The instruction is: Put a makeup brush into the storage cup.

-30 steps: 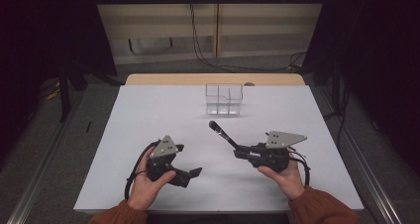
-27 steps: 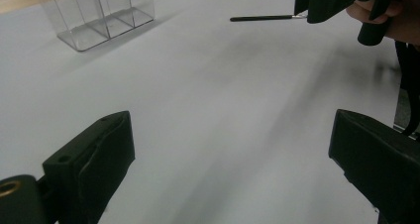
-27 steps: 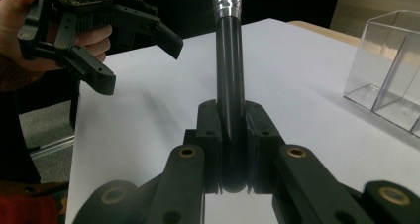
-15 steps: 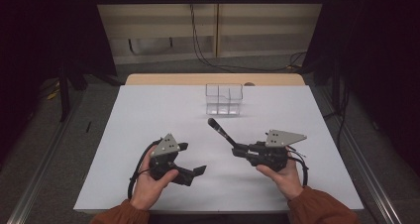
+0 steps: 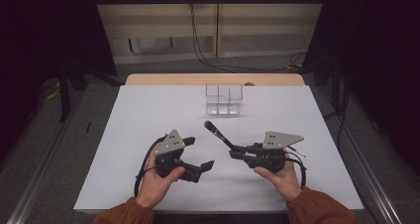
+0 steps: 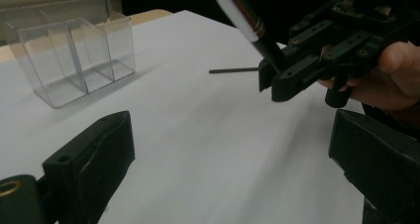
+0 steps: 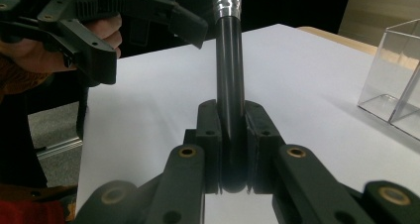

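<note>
High view: right tongs clamp brush, pointing up-left toward organizer; left tongs open, empty.

white sheet covers the table, bare wood edge at the far side. clear divided box upright on the sheet near that edge, compartments see-through. thin dark rod lies flat on the sheet. cables hang down the back wall onto grey floor
</note>
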A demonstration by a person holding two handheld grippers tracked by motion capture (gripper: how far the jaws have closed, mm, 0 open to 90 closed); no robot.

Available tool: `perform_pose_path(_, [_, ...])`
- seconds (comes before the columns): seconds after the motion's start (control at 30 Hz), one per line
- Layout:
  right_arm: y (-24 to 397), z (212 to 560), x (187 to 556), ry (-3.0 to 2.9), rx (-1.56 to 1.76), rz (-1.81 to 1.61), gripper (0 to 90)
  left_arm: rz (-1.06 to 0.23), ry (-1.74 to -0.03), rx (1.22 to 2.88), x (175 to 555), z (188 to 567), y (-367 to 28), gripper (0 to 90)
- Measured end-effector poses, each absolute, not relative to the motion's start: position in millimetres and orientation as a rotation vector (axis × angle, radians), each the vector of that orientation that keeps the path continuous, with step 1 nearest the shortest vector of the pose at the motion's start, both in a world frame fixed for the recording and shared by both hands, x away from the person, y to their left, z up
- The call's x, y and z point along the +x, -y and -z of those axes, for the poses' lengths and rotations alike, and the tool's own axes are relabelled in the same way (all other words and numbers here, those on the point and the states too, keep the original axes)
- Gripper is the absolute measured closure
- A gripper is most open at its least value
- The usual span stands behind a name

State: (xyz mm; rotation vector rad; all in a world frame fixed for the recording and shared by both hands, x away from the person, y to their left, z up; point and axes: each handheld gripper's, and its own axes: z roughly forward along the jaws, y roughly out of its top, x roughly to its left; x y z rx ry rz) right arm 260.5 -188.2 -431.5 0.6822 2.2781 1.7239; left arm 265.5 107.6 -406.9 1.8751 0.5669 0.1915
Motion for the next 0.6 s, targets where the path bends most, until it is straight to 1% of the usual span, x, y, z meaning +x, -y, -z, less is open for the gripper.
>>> perform_pose_path(0.27, [187, 433, 260, -2.289, 0.671, -1.72, 80.2, -0.186, -0.562, 1.875, 268, 406, -95, 3.9])
perform_pose_path(0.33, [185, 434, 259, -2.301, 0.657, -1.7, 80.2, -0.162, -0.558, 1.862, 270, 405, -91, 3.9])
perform_pose_path(0.47, [184, 434, 259, -2.301, 0.662, -1.705, 80.2, -0.153, -0.56, 1.863, 272, 405, -82, 3.9])
perform_pose_path(0.6, [186, 436, 261, -2.3, 0.674, -1.708, 80.2, -0.146, -0.562, 1.84, 274, 408, -73, 6.3])
